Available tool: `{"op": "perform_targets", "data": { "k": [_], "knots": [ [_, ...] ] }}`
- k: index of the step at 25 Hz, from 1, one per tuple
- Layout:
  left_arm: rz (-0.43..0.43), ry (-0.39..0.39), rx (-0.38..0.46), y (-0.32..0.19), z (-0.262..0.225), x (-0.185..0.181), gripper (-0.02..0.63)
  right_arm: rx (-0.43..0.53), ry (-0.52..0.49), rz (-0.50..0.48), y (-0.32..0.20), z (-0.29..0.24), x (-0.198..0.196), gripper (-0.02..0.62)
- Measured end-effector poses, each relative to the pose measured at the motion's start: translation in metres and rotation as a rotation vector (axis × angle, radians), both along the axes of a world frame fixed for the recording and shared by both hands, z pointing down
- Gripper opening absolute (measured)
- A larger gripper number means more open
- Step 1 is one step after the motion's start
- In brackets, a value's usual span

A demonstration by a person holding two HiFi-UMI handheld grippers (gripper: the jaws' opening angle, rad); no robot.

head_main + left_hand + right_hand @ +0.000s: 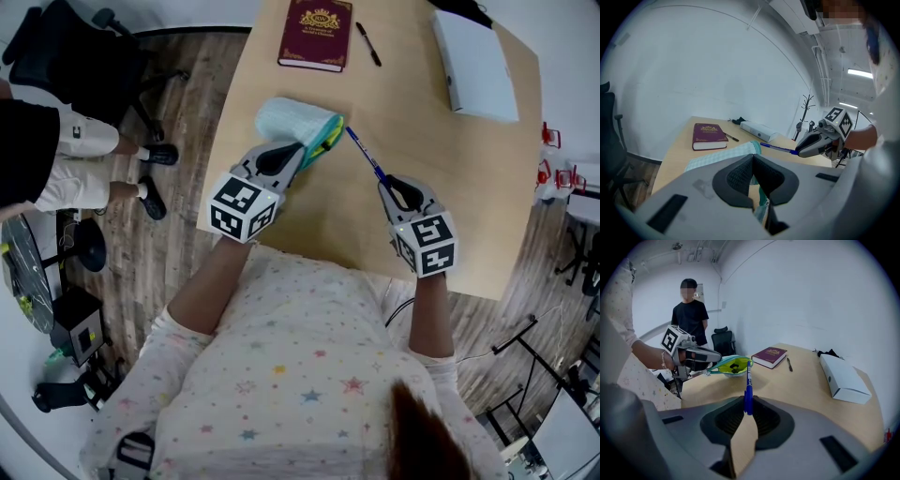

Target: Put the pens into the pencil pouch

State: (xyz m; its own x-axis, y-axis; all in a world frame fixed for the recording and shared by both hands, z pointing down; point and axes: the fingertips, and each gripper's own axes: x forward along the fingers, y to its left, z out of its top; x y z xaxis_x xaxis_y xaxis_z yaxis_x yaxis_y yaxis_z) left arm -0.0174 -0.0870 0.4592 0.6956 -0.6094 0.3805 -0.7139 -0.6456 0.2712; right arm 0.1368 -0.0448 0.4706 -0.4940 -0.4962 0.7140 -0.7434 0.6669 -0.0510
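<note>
Two grippers meet over the table (441, 178). Head view: the left gripper (306, 150) is clamped on the rim of the pouch (286, 120), a pale checked bag with teal trim, near the table's left edge. The right gripper (386, 183) pinches a blue pen (362, 153), whose far tip lies just beside the pouch's mouth. Bare wood runs from there to a book (316, 33), a black pen (367, 43) and a white box (473, 61) at the far side.

Left gripper view: the jaws are together on the pouch's cloth edge, and the pen reaches in from the right.

Right gripper view: the jaws are closed on the pen's lower end. The pen points at the pouch's open mouth, which shows lime lining. A person (691, 317) stands beyond the table's edge.
</note>
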Motion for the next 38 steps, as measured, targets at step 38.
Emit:
{"op": "perform_targets", "data": {
  "k": [38],
  "knots": [
    [0.054, 0.027, -0.021, 0.006, 0.003, 0.005, 0.012, -0.096, 0.163, -0.160, -0.024, 0.021, -0.059, 0.058]
  ]
}}
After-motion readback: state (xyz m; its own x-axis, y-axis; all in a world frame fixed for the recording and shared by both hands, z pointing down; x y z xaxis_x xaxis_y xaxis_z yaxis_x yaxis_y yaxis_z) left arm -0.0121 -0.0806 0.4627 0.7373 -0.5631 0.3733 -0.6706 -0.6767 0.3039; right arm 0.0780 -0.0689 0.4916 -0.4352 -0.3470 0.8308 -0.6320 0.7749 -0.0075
